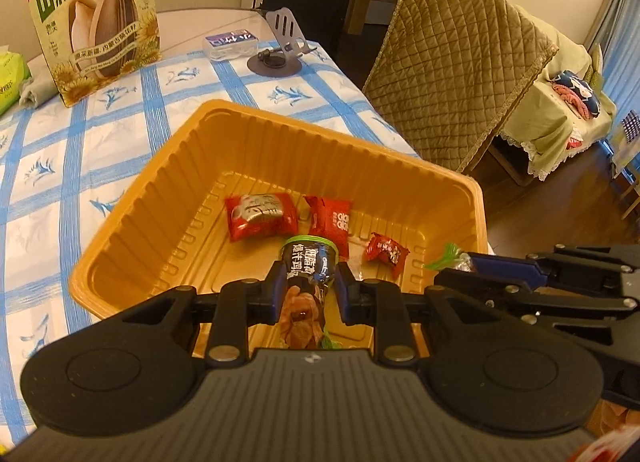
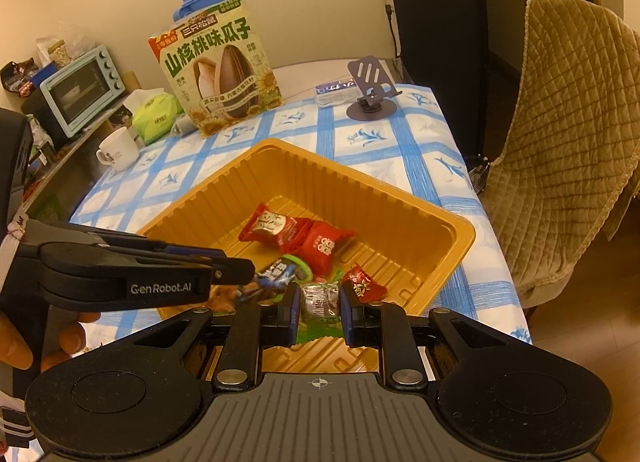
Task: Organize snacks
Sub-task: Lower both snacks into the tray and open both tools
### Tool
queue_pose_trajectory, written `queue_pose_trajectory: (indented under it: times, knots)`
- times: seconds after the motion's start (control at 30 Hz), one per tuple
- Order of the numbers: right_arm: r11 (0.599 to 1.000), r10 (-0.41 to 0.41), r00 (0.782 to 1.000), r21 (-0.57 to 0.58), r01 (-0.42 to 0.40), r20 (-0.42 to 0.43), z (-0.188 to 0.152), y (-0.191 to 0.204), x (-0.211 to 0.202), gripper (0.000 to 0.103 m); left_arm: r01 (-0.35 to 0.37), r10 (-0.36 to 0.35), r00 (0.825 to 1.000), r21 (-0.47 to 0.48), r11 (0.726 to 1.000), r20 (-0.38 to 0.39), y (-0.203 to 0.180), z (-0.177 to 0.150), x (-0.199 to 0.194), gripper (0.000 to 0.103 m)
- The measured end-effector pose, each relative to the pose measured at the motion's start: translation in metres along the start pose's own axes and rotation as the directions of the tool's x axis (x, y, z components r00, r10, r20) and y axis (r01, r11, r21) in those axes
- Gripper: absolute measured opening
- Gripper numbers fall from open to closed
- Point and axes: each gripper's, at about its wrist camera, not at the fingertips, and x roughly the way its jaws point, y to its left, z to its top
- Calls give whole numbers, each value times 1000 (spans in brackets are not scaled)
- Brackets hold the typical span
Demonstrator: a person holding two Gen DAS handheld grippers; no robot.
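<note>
An orange plastic tray point(image 1: 132, 230) point(image 2: 400, 198) sits on the blue-checked tablecloth. Inside lie a red-and-silver snack pack point(image 1: 260, 216) point(image 2: 268, 224), a red pack point(image 1: 332, 220) point(image 2: 326, 246) and a small red candy point(image 1: 386, 252) point(image 2: 364, 282). My left gripper point(image 1: 310, 288) is shut on a dark snack packet with a green rim point(image 1: 308, 262) point(image 2: 280, 272), held over the tray's near side. My right gripper point(image 2: 319, 304) point(image 1: 466, 266) is shut on a small silver candy with green wrapper ends point(image 2: 318, 300) point(image 1: 448, 258), just above the tray's near corner.
A big sunflower-seed bag point(image 1: 96, 18) point(image 2: 220, 70) stands at the table's far side, with a phone stand point(image 1: 280, 46) point(image 2: 372, 94), a clear box point(image 1: 230, 42) and a white mug point(image 2: 118, 152). A quilt-covered chair point(image 1: 460, 62) point(image 2: 568, 142) stands right of the table.
</note>
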Motion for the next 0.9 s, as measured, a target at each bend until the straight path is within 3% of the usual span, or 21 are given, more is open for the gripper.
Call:
queue_pose_trajectory:
  times: [0.77, 0.83, 0.9]
  knots:
    - [1000, 14, 1000, -24, -14, -20, -1, 9, 5, 21, -4, 4, 1000, 0, 1000, 13, 10, -5, -19, 23]
    - [999, 25, 1000, -41, -26, -14, -2, 12, 4, 22, -3, 3, 1000, -1, 1000, 13, 10, -5, -20, 24]
    - [997, 39, 999, -69, -39, -2, -3, 17, 3, 22, -3, 3, 1000, -4, 1000, 14, 11, -8, -23, 36]
